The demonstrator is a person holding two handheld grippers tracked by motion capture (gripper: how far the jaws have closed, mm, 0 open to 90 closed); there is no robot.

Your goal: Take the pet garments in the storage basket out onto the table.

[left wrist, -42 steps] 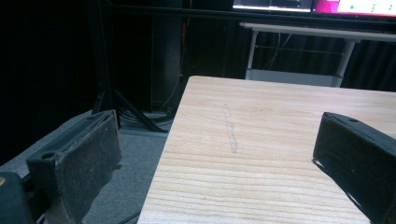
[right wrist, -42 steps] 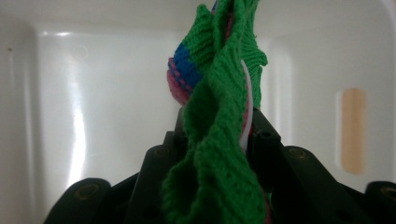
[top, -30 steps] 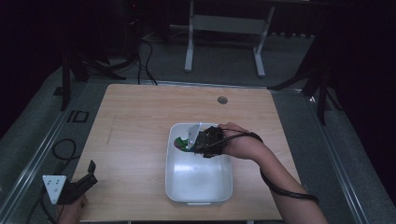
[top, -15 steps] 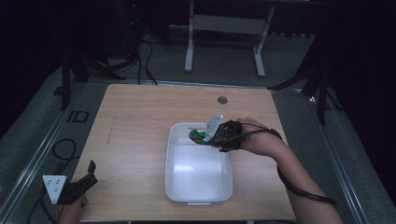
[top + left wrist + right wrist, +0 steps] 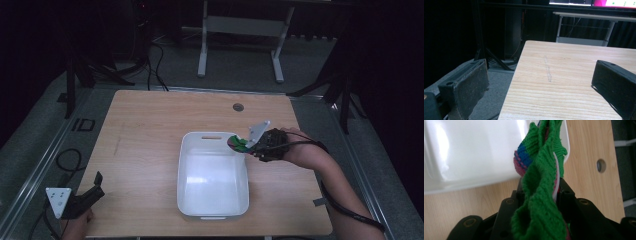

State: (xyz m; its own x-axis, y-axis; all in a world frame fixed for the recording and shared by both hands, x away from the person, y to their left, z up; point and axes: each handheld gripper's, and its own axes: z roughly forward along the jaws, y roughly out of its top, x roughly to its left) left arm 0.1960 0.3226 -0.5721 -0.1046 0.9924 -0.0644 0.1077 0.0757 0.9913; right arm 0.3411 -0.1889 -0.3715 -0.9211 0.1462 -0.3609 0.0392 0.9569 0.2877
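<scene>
Left gripper: rests at the near left corner of the wooden table, well apart from the work. In its own view the two black jaws stand wide apart, with bare table between them. Nothing held.

Tub: white plastic, rectangular, mid-table, slot handle at the far rim. Its inside looks bare.

Knitted cloth: green ribbed knit with blue and pink bands, possibly a sock or small garment; cannot tell which. Held in the air at the tub's far right corner, over the rim, bunched and twisted into a rope.

Right gripper: just right of the tub's far corner, jaws clamped tight on the cloth. A fold spills back over the jaws toward the camera.

Handling: judged light, soft and limp. It will sag and swing from whatever point is pinched; not fragile, not slippery, since the ribbing gives the pads purchase.

Where to grip: a thick bunched fold, as here. A single edge could stretch or slide out.

Risk: loose end may catch on the tub's rim.
</scene>
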